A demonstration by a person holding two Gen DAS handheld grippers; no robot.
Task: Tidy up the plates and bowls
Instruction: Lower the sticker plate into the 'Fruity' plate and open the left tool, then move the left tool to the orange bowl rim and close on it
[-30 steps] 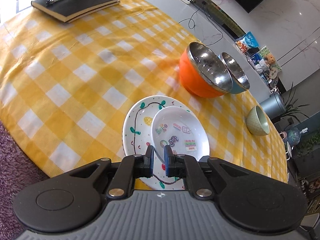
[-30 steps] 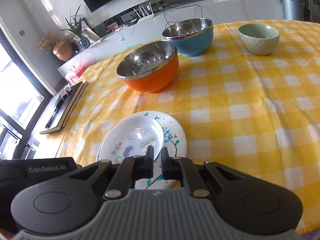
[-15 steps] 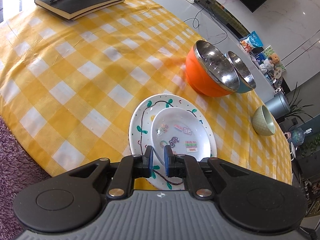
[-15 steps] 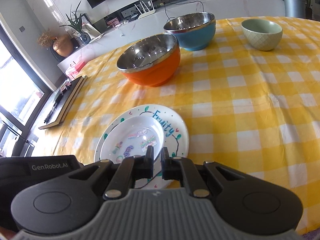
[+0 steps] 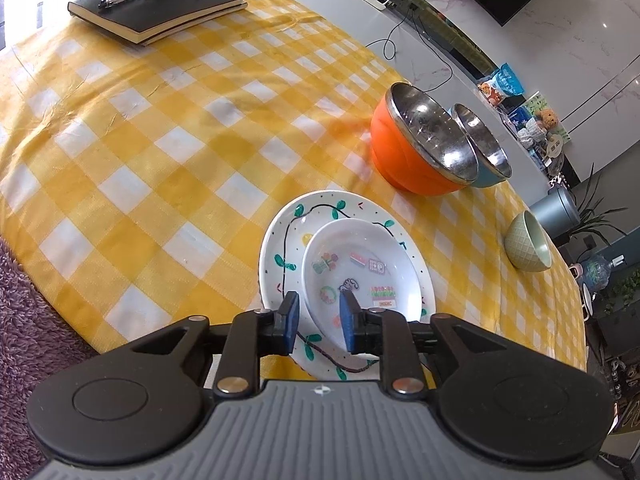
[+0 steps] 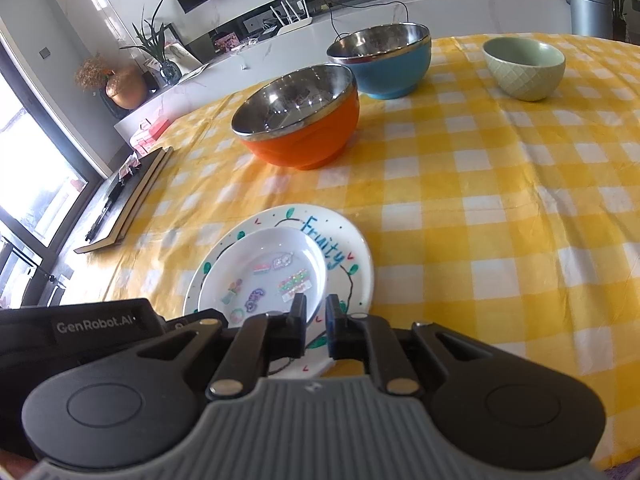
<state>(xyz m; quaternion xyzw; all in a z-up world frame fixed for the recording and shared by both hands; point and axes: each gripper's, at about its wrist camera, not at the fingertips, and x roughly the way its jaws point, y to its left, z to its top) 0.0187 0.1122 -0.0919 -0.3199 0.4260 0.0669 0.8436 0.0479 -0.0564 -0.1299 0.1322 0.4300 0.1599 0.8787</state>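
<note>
A small white stickered plate (image 5: 360, 276) lies on a larger white plate with vine drawings (image 5: 286, 240) near the table's front edge; both show in the right wrist view, small plate (image 6: 272, 272) on large plate (image 6: 344, 240). My left gripper (image 5: 318, 316) is open and empty, its fingers just above the plates' near rim. My right gripper (image 6: 316, 320) is shut and empty above the near rim. An orange steel-lined bowl (image 5: 420, 148) (image 6: 300, 124), a blue one (image 5: 484, 156) (image 6: 384, 60) and a small green bowl (image 5: 526, 246) (image 6: 524, 66) stand farther back.
A yellow checked tablecloth (image 5: 160, 152) covers the table. A black notebook with a pen (image 5: 160, 4) lies at the far left corner, also in the right wrist view (image 6: 124, 200). A purple rug (image 5: 24, 320) lies below the table edge. The left gripper's body (image 6: 80, 332) sits beside my right gripper.
My left gripper has opened from shut and drawn back a little from the stacked plates. My right gripper has stayed shut and pulled back slightly. The dishes have not moved.
</note>
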